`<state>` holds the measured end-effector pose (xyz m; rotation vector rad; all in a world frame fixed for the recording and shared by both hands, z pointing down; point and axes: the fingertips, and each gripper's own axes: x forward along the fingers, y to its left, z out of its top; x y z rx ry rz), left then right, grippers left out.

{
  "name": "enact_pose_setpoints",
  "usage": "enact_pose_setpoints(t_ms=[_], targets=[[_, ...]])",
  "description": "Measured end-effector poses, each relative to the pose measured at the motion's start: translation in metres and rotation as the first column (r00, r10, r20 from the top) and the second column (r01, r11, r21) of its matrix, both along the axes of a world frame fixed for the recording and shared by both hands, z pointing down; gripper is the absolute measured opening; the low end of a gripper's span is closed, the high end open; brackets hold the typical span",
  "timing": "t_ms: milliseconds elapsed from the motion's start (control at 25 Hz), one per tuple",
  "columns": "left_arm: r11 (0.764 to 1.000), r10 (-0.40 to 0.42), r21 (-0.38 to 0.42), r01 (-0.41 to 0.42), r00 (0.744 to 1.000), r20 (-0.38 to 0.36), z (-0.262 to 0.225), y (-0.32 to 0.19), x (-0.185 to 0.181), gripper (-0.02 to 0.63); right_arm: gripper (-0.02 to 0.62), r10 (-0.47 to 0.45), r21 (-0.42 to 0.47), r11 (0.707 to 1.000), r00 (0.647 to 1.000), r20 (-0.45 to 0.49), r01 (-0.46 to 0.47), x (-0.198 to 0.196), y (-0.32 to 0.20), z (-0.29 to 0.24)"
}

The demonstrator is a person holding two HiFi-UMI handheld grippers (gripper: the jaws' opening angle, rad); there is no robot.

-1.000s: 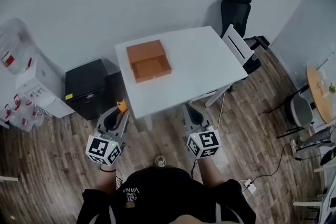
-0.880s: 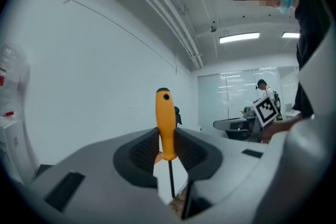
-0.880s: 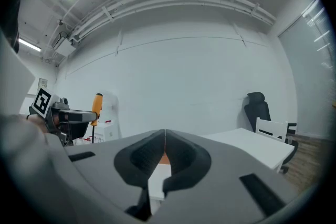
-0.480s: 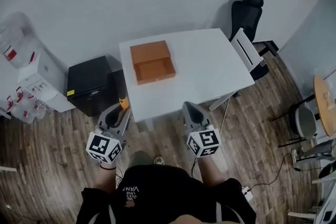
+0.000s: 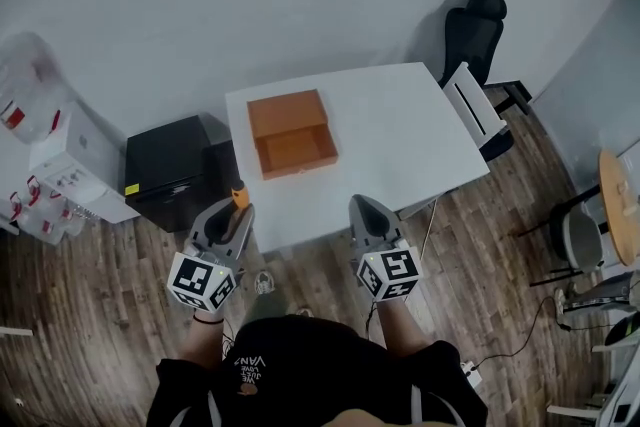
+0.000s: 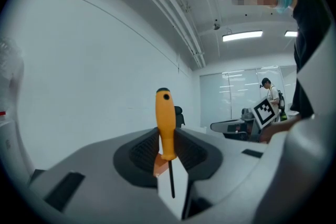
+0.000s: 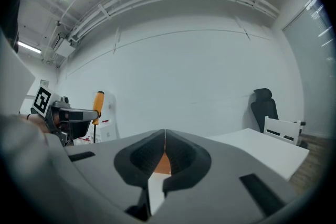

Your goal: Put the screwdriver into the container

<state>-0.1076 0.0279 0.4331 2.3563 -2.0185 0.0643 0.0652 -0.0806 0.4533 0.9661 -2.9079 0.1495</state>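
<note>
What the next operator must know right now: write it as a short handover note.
Left tool: shut on the screwdriver, orange handle up, shaft down between the jaws.
Right tool: shut, empty.
The container sits open on the white table, ahead of both tools; it looks empty.
Done: screwdriver in hand.
Left: carry it over the table and put it in the container.

Carried toward 12 o'clock, the left gripper (image 5: 233, 215) and right gripper (image 5: 362, 208) have closed on the white table (image 5: 400, 135); their tips now overlap its near edge, and the orange container (image 5: 295, 150) sits nearer.
</note>
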Motion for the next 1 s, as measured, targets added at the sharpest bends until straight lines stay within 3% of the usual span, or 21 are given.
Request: enact_pose_setpoints(t_ms=[560, 1000], targets=[[0.995, 0.097, 0.002, -0.097, 0.995, -0.013, -0.006, -0.073, -0.067, 0.094, 0.012, 0.101, 0.005, 0.995, 0.995, 0.004, -0.101, -0.059, -0.055, -0.011], [0.977, 0.215, 0.006, -0.215, 0.977, 0.007, -0.01, -0.115, -0.109, 0.094, 0.012, 0.224, 0.011, 0.975, 0.975, 0.015, -0.224, -0.088, -0.074, -0.013]])
